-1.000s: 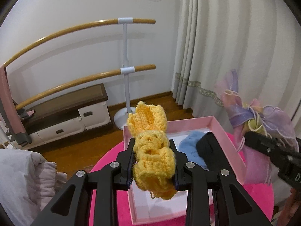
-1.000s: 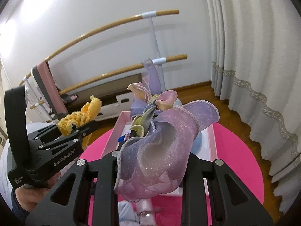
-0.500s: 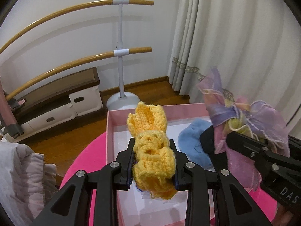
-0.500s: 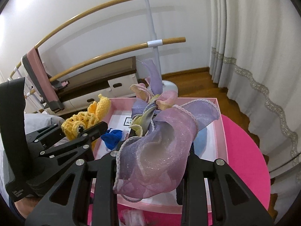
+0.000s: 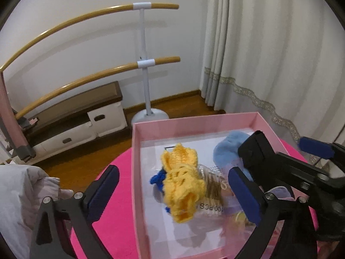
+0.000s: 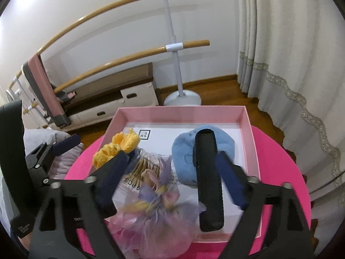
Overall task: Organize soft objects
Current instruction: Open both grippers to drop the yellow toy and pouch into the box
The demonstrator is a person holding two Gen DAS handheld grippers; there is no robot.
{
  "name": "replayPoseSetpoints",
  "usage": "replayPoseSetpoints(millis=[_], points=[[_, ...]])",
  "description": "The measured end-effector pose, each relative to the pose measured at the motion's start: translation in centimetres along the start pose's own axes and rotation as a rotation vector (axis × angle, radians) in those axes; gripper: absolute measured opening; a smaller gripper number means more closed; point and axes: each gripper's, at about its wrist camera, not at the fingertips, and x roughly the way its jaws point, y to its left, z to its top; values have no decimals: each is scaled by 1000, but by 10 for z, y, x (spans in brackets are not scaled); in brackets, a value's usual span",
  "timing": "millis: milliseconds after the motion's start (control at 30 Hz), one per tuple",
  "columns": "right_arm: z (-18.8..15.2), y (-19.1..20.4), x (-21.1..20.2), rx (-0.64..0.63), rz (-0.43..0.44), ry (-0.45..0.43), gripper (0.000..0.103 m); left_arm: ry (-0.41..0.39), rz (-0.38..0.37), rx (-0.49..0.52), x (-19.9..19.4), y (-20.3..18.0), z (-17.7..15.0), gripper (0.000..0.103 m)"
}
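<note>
Both pairs of tongs have just been opening and now stand wide with nothing between the pads. The left tongs (image 5: 172, 196) hang over the pink box (image 5: 138, 194). The yellow crochet piece (image 5: 181, 183) they pinched a moment ago now shows blurred below them inside the box, over a packet of hairpins (image 5: 212, 191); its long axis runs near to far. The right tongs (image 6: 170, 180) have let go the purple organza bow (image 6: 155, 213), now blurred at the box's near edge. The blue plush (image 6: 185, 151) lies further in. Judging by this, two more soft things are stowed on the pink surface (image 6: 280, 161).
</note>
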Motion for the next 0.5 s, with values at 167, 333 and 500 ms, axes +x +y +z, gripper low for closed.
replayPoseSetpoints(millis=[167, 333, 500], points=[[-5, -3, -16, 30, -2, -34, 103, -34, 36, -16, -24, 3, -13, 102], [-11, -5, -35, 60, 2, -70, 103, -73, 77, 4, -55, 1, -31, 102], [-22, -5, -69, 76, 11, -126, 103, -116, 89, 14, -84, -4, -51, 102]])
